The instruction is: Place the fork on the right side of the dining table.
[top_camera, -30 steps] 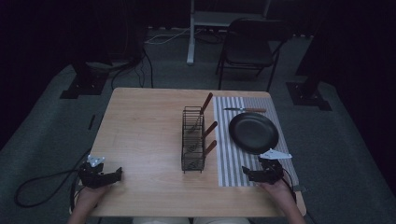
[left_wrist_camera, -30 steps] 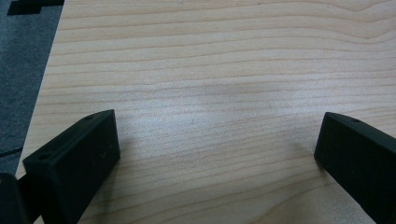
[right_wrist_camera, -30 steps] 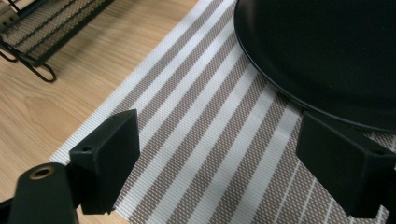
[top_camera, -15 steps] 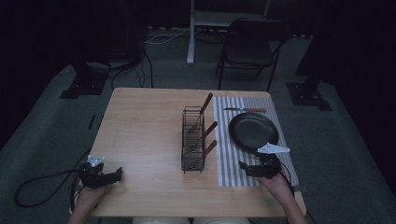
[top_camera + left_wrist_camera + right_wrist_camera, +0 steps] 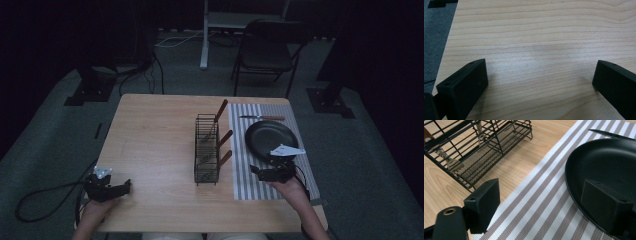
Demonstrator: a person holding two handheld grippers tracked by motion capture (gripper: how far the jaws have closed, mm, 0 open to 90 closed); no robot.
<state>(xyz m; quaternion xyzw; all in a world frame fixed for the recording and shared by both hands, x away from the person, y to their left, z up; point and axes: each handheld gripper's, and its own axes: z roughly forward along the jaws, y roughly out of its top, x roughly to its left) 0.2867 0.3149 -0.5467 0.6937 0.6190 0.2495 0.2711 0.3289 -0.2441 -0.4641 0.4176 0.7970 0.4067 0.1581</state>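
A black wire rack point(image 5: 206, 150) stands mid-table and holds three wooden-handled utensils point(image 5: 224, 139). Right of it lies a striped placemat point(image 5: 240, 165) with a black plate point(image 5: 271, 139) on it and a knife point(image 5: 262, 118) at the mat's far end. My right gripper point(image 5: 257, 173) hovers open at the plate's near edge. In the right gripper view its jaws point(image 5: 541, 186) straddle the plate's rim point(image 5: 609, 162) and the placemat point(image 5: 534, 202), with the rack point(image 5: 481, 142) to the left. My left gripper point(image 5: 122, 187) rests open at the near left, over bare wood point(image 5: 540, 67).
The wooden table point(image 5: 155, 130) has open room left of the rack. A folding chair point(image 5: 267, 52) and a desk leg point(image 5: 204, 37) stand beyond the far edge. A cable point(image 5: 45, 195) trails off the left gripper onto the floor.
My right gripper has moved forward and a little left, up to the plate's near edge. The left gripper has stayed put.
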